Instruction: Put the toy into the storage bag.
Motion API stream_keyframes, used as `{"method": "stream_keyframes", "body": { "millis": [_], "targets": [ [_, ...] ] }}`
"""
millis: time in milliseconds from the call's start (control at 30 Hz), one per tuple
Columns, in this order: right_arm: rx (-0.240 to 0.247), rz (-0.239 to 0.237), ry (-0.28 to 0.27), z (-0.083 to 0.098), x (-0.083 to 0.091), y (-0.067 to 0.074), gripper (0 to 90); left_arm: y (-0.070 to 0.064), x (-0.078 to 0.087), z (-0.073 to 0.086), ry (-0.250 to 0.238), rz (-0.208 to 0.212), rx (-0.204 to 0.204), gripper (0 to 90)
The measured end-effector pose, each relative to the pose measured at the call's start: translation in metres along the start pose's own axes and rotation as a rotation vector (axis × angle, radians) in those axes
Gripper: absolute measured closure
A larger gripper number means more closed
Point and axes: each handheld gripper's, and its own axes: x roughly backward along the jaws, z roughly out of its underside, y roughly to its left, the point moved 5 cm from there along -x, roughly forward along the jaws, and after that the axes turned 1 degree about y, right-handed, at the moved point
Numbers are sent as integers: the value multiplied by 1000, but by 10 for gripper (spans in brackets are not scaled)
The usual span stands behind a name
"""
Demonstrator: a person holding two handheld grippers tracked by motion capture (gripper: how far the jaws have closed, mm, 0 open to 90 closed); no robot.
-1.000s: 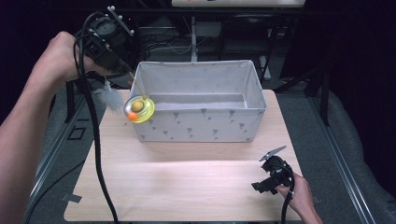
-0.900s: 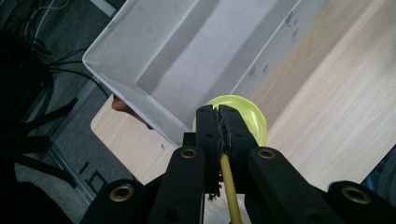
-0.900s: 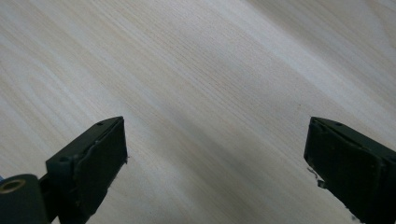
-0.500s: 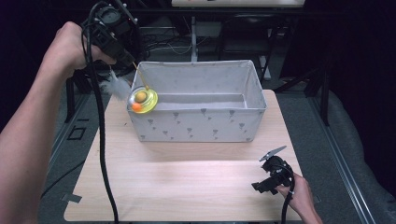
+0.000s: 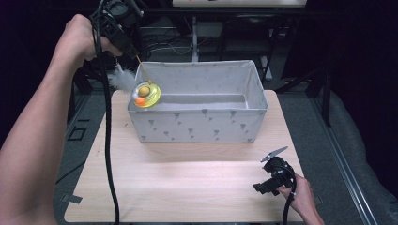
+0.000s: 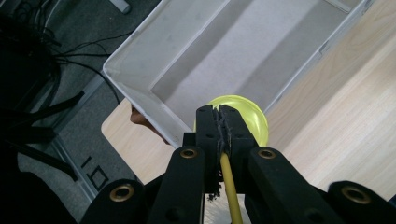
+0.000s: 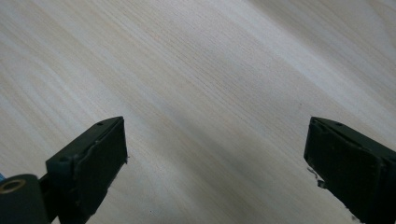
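The left gripper (image 5: 133, 48), raised at 11 o'clock, has its fingers clamped on the thin yellow stick (image 6: 229, 186) of a feathered toy (image 5: 146, 93) hanging over the grey fabric bin's (image 5: 202, 124) left corner. At 5 o'clock the right gripper (image 7: 217, 163) rests low over the counter (image 5: 187, 187), its 2 fingers wide apart.

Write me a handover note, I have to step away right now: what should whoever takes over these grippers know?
Left gripper: fingers shut on the yellow stick of a toy, a yellow disc with feathers, hanging over the left end of the grey fabric bin.
Right gripper: open, holding nothing, low over the wooden table at its near right corner.
Done: toy lifted.
Left, likely: lower it into the bin and release.
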Motion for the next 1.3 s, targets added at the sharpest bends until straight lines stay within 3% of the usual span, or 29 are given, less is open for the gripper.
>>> {"method": "stream_keyframes", "body": {
  "millis": [67,300,467,833,1300],
  "targets": [
    [18,-2,20,0,2,-1,55,4,-6,-1,9,-5,11,875],
    [-10,0,-12,0,-1,1,55,10,-22,-8,23,4,15,876],
    [9,-2,14,0,1,-1,55,12,-36,-12,40,6,13,875],
    [19,5,24,1,2,-2,55,14,-59,-20,24,23,19,875],
    [15,6,17,1,2,-1,55,17,-87,-18,14,39,31,876]
  ]
}}
